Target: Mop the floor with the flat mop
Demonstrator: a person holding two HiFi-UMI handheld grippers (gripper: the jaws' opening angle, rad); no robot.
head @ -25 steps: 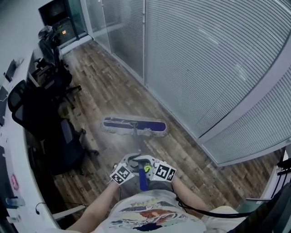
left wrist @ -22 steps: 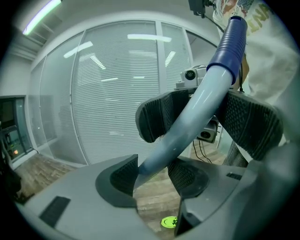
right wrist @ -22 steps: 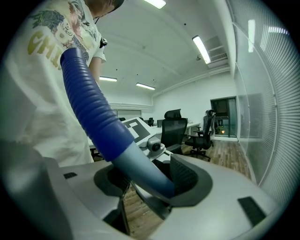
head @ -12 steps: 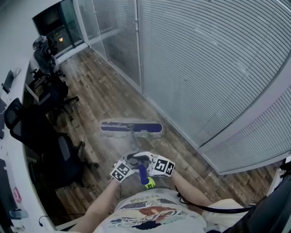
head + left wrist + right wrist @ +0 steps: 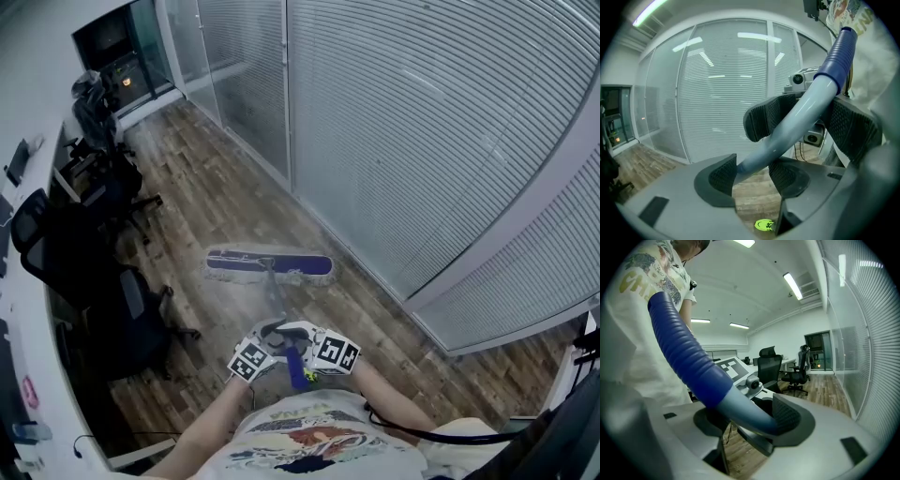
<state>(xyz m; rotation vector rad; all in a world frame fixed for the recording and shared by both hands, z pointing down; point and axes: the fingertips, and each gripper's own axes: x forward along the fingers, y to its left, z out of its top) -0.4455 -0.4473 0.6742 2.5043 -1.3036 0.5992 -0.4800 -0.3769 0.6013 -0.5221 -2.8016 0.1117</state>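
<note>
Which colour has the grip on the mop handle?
Dark blue grip, best in the right gripper view.

The wood-plank floor [image 5: 216, 187] carries the flat mop [image 5: 239, 264], whose blue, white-fringed head lies flat near the blind-covered glass wall [image 5: 422, 141]. Black office chairs [image 5: 122, 314] stand along its left side, beside a white counter [image 5: 42, 347].

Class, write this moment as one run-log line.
stage: mopping | left gripper: jaws opening, mop handle between them | right gripper: jaws on mop handle | mop head: flat on floor
</note>
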